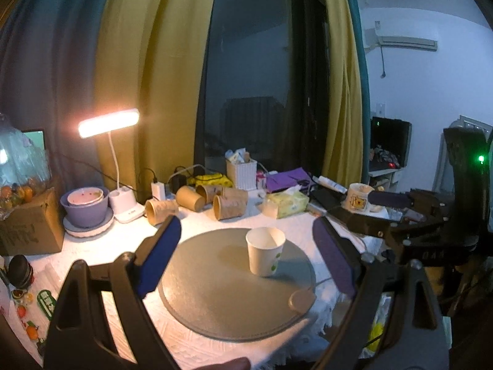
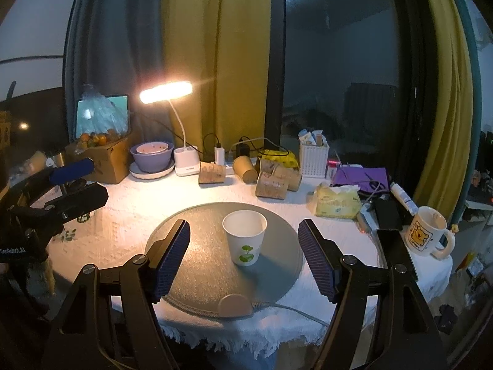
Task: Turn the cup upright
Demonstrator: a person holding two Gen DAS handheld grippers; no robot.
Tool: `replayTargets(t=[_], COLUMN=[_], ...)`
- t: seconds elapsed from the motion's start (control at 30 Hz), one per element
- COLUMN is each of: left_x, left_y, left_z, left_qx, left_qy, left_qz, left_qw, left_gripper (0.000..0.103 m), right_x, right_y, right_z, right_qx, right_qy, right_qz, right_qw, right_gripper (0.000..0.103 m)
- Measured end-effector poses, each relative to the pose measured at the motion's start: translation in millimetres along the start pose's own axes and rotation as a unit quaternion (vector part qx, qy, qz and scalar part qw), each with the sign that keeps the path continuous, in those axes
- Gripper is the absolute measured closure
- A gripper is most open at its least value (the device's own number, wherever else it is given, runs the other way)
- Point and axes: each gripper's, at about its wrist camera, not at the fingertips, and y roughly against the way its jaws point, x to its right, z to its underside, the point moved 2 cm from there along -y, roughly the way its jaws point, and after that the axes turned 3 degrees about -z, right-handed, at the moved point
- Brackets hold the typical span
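Since the white paper cup already stands mouth up, rim level and base flat, the flip itself looks finished, with nothing left but to draw both tools away. It sits near the middle of the round grey mat, its green leaf print facing the right wrist camera, and nothing touches it. Its inside looks empty in both views.

Either side of it in the right wrist view, the right gripper has its ridged blue pads spread wide, well clear of the cup's walls and holding nothing. From the left wrist view the left gripper is likewise spread, its blue pads apart with the cup seen between and beyond them, not pinched.

Beyond the mat lies a white textured tablecloth. Along the back edge several brown paper cups lie on their sides, beside a lit desk lamp and a purple bowl. A tissue pack and a cartoon mug sit towards the right. Whether those toppled brown cups belong to the task I cannot tell.
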Motion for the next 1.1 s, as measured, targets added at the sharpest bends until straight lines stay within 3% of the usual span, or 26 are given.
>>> replayTargets(t=[0.53,0.8,1.1], left_x=[-3.1,-4.4,-6.5], left_y=[14.3,12.6,10.1], left_z=[-9.2,-4.4,-1.4], left_qx=[0.038,0.037,0.030], left_qy=[0.009,0.013,0.021], left_qz=[-0.002,-0.009,-0.013], left_qw=[0.9992,0.9992,0.9993], left_gripper=[0.015,0.014,0.014], right_x=[-9.1,-6.8,-2.9], right_y=[18.1,21.3,17.4], right_z=[-16.4,-19.2,-13.7], right_qx=[0.034,0.050,0.040], right_qy=[0.022,0.016,0.012], right_qz=[0.000,0.001,0.003], right_qw=[0.999,0.999,0.999], right_gripper=[0.027,0.027,0.027])
